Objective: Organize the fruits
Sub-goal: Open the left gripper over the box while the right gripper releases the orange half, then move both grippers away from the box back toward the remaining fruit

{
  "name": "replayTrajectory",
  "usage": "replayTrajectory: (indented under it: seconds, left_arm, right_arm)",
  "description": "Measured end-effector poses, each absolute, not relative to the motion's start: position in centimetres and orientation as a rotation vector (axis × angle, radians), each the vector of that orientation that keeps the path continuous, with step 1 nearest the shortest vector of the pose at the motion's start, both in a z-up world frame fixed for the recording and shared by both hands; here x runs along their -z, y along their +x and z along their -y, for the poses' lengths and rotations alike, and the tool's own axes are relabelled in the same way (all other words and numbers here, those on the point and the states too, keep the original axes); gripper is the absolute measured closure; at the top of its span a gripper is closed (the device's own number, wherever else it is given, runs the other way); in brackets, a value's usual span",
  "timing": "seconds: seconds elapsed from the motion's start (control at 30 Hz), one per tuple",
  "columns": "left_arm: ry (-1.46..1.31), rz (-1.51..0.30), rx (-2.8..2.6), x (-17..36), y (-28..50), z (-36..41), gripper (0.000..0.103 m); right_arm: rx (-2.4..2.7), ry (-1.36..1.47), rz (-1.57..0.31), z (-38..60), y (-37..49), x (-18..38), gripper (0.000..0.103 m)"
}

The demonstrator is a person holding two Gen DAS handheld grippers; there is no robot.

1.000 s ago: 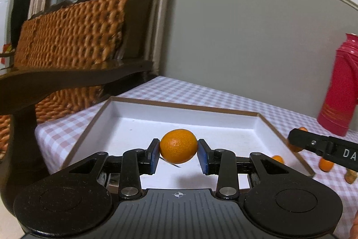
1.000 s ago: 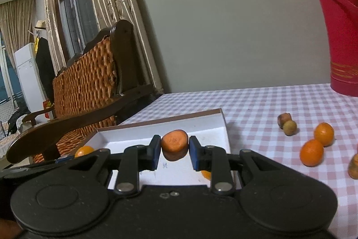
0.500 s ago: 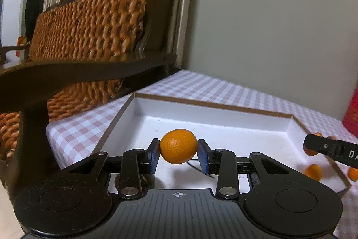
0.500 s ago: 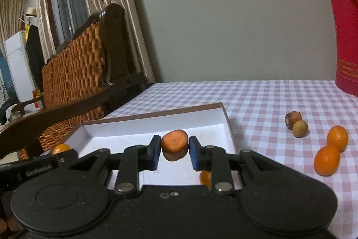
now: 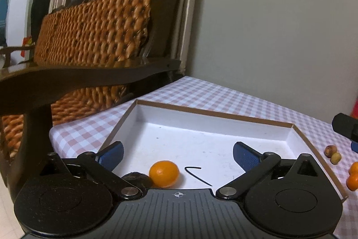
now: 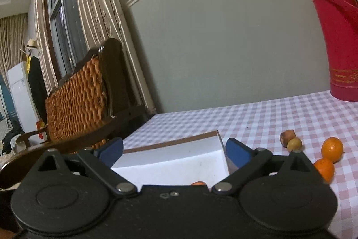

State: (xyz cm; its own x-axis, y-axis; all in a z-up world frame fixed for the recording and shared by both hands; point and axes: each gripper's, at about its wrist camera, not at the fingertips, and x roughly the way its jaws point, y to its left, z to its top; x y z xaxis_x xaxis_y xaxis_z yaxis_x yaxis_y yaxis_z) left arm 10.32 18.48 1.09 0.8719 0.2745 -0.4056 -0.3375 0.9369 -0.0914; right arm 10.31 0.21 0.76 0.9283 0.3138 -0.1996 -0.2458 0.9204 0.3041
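Note:
A shallow white box (image 5: pixel 257 121) with a brown rim lies on the checked tablecloth; it also shows in the right wrist view (image 6: pixel 179 149). My left gripper (image 5: pixel 177 153) is open above the box's near part. A small orange (image 5: pixel 164 173) lies on the box floor just below it, beside a dark fruit (image 5: pixel 137 179). My right gripper (image 6: pixel 174 149) is open over the box's right end; an orange fruit (image 6: pixel 198 183) peeks out under it. Two oranges (image 6: pixel 331 149) and two small brown fruits (image 6: pixel 290 141) lie on the cloth to the right.
A red thermos (image 6: pixel 340 37) stands at the back right of the table. A wicker-backed wooden bench (image 5: pixel 94 37) stands close to the table's left edge. A bent black wire (image 5: pixel 197 174) lies in the box. The right gripper's tip (image 5: pixel 345 128) shows at the left view's right edge.
Both grippers have opened and let go of their fruit. The orange from the left gripper now lies in the box; the right gripper's fruit has dropped below its jaws.

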Motion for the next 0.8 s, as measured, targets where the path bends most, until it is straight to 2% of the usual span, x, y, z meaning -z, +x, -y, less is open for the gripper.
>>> replayTrajectory:
  seconds: [0.8]
  left_arm:
    - [-0.069,-0.354,-0.336,-1.9,9.1,-16.0,0.000]
  right_arm:
    - [-0.356,0.202,-0.194,0.4,7.6,-1.2,0.006]
